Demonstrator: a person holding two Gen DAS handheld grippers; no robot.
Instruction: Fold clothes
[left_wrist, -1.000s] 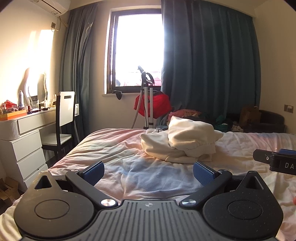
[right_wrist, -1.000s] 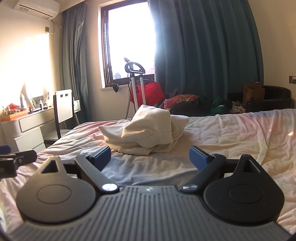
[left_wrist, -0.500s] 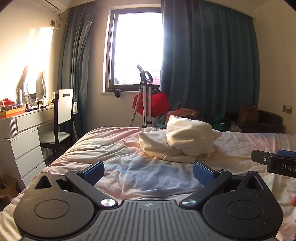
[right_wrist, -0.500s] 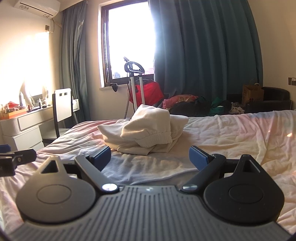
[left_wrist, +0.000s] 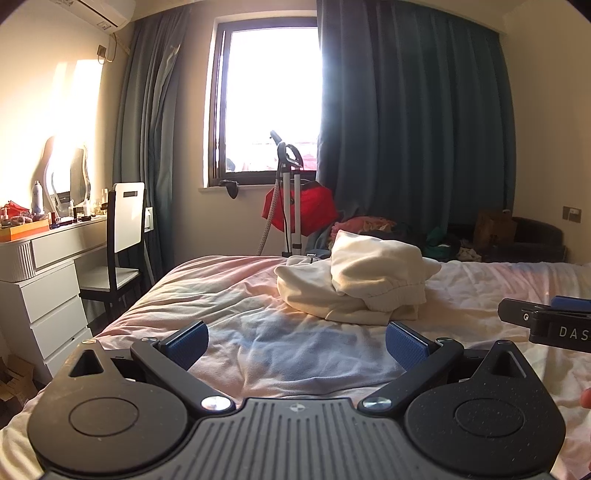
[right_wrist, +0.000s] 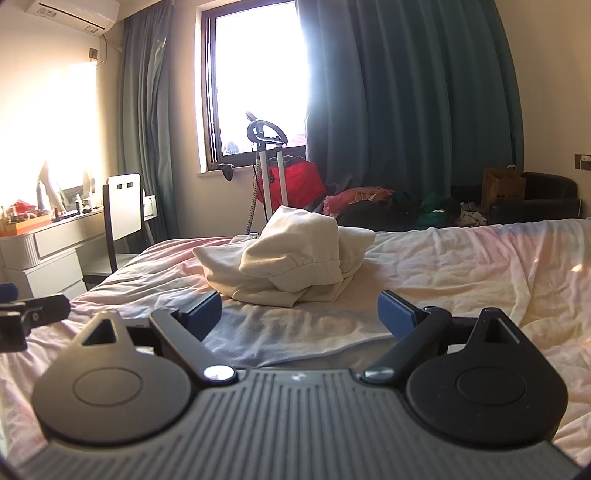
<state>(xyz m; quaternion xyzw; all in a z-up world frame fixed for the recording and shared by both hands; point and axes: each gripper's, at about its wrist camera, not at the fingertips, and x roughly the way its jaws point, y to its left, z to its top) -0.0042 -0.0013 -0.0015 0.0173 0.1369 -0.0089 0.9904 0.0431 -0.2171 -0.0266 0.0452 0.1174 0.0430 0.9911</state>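
A cream garment (left_wrist: 354, 280) lies in a crumpled heap on the bed (left_wrist: 229, 295), its ribbed hem facing me; it also shows in the right wrist view (right_wrist: 291, 264). My left gripper (left_wrist: 295, 345) is open and empty, held low over the sheet in front of the heap. My right gripper (right_wrist: 301, 317) is open and empty, also short of the heap. The right gripper's finger shows at the right edge of the left wrist view (left_wrist: 546, 325), and the left gripper's finger at the left edge of the right wrist view (right_wrist: 33, 314).
A white dresser (left_wrist: 44, 288) with bottles and a mirror and a chair (left_wrist: 122, 243) stand left of the bed. A garment steamer (left_wrist: 288, 199) with a red cloth stands by the window. Clothes (right_wrist: 388, 210), a paper bag and a dark armchair (right_wrist: 546, 195) lie behind the bed.
Both grippers stay open. The left wrist view has drifted slightly, with the heap sitting a touch lower left; the right wrist view is almost unchanged.
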